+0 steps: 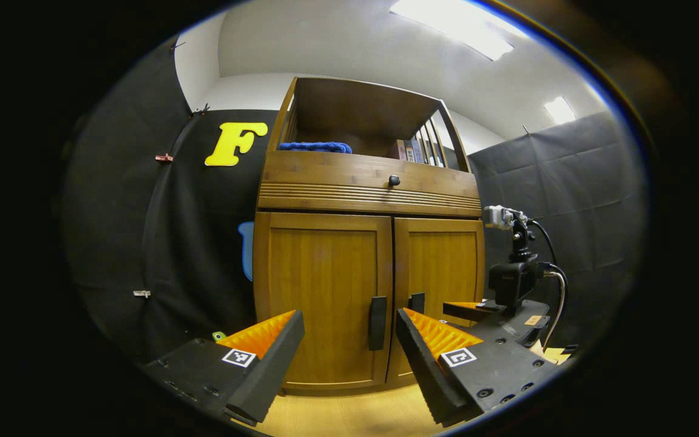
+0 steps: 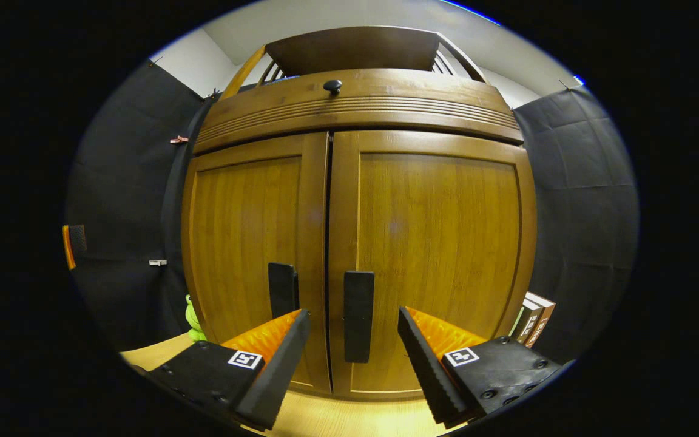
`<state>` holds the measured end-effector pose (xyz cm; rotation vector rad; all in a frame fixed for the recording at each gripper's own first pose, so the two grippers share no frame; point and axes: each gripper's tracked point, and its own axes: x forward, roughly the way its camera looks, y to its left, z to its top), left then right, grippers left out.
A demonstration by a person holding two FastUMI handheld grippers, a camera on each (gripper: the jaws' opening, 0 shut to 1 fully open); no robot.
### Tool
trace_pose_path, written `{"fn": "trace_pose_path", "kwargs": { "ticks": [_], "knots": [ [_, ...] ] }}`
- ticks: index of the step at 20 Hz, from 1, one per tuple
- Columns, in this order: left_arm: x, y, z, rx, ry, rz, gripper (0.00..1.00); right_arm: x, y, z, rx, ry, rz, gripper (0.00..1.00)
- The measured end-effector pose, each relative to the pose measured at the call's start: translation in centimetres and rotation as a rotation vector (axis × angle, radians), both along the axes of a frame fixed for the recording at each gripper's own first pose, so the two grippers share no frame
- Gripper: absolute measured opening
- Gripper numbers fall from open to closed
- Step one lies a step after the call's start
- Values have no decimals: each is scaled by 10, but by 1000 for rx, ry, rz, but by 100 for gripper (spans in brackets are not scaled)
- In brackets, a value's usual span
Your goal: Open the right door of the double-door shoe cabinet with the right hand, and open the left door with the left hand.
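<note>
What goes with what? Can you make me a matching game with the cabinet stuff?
Things:
1. knob
2. towel
3. left door
4. books

Descriptions:
A. blue, on the top shelf
B. shut, with a black handle
C. on the floor, right of the cabinet
D. small, black, on the drawer front

Pairs: 1-D, 2-A, 3-B, 4-C
</note>
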<state>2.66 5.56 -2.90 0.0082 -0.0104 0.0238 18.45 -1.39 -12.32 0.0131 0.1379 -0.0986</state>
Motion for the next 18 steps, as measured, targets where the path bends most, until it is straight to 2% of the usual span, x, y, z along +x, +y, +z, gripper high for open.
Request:
{"fn": "trace_pose_path", "kwargs": {
  "ticks": [1,2,3,4,5,6,9,10,12,13,14,18],
  "knots": [
    [1,1,0,2,-1,2,93,4,-1,-4,3,5,-6,91],
    [1,2,-1,3,-3,3,94,9,-2,-9,6,12,-8,83],
    [2,4,-3,4,-3,5,94,14,-2,-14,9,19,-10,83],
    [3,6,-3,5,-1,7,95,17,-5,-18,9,23,-17,90],
    [3,7,-4,6,0,9,95,22,-6,-22,10,28,-21,77],
    [3,9,-4,6,1,12,95,28,-8,-26,15,30,-27,75],
    [4,15,-5,10,-1,26,95,35,-10,-33,30,36,-31,73],
    [4,17,-4,10,-3,30,95,37,-17,-35,24,38,-56,73],
    [4,21,-4,8,-6,37,95,41,-22,-36,15,25,-65,50],
    [4,23,-5,8,-5,41,95,47,-13,-38,16,13,-40,50],
    [4,25,-5,8,-6,45,94,53,-13,-39,27,20,-50,51],
    [3,31,-9,4,7,59,95,45,-12,-36,-19,4,-49,27]
  ]
}}
